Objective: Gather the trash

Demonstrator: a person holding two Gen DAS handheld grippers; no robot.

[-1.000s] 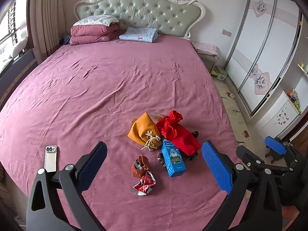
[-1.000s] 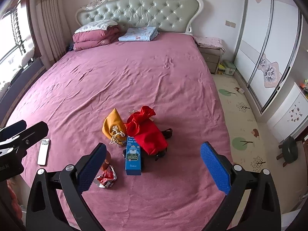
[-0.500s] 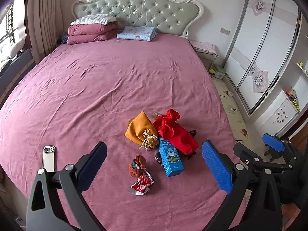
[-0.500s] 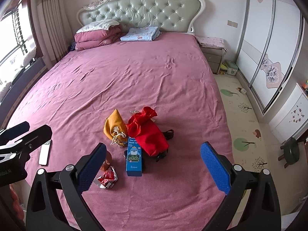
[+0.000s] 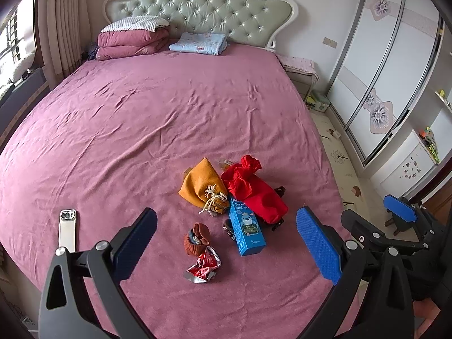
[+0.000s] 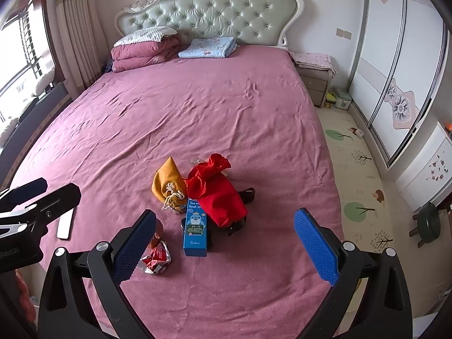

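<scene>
A crumpled red foil wrapper lies on the purple bed near its foot; it also shows in the right wrist view. Beside it lie a small brown pouch, a blue carton, an orange drawstring bag and a red cloth bag. My left gripper is open and empty, above the foot of the bed, with the wrapper between its fingers in view. My right gripper is open and empty, to the right of the left one.
A phone lies on the bed at the left. Folded quilts and a blue blanket lie by the headboard. A nightstand, wardrobe and green stool stand to the right of the bed.
Both grippers have shifted slightly; the pile of objects sits a little further left and higher in the left wrist view. Both stay open and empty.
</scene>
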